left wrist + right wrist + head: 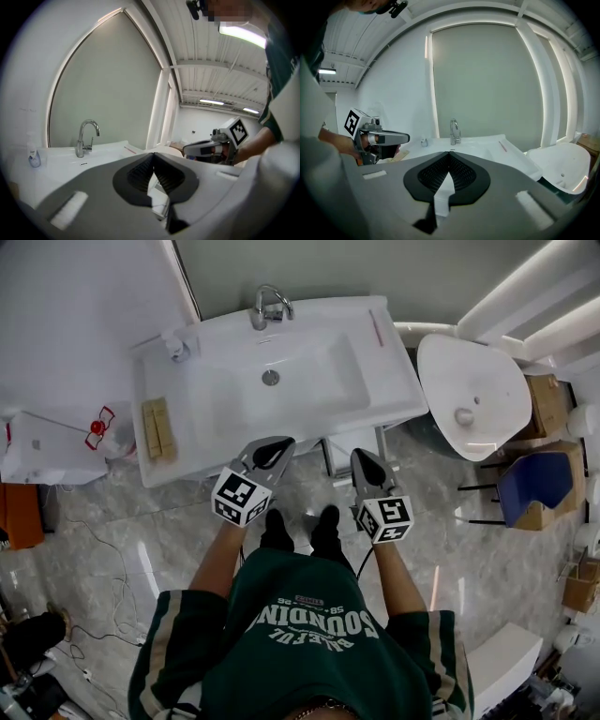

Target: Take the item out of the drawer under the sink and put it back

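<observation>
I stand in front of a white sink vanity (394,390) with a chrome faucet (270,306). Both grippers hover at the vanity's front edge, above the floor. My left gripper (279,443) is shut with nothing between its jaws, and its tips (153,155) meet in the left gripper view. My right gripper (359,457) is also shut and empty, with its tips (450,153) together. A strip of the cabinet front (339,448) under the sink shows between the two grippers. I cannot tell whether a drawer there is open. No item from the drawer is in view.
A small bottle (176,346) and a wooden piece (157,429) sit on the counter's left; a thin pink stick (377,326) lies at its right. A white toilet (473,395) stands to the right, cardboard boxes (548,404) beyond. Cables (103,587) trail over the marble floor.
</observation>
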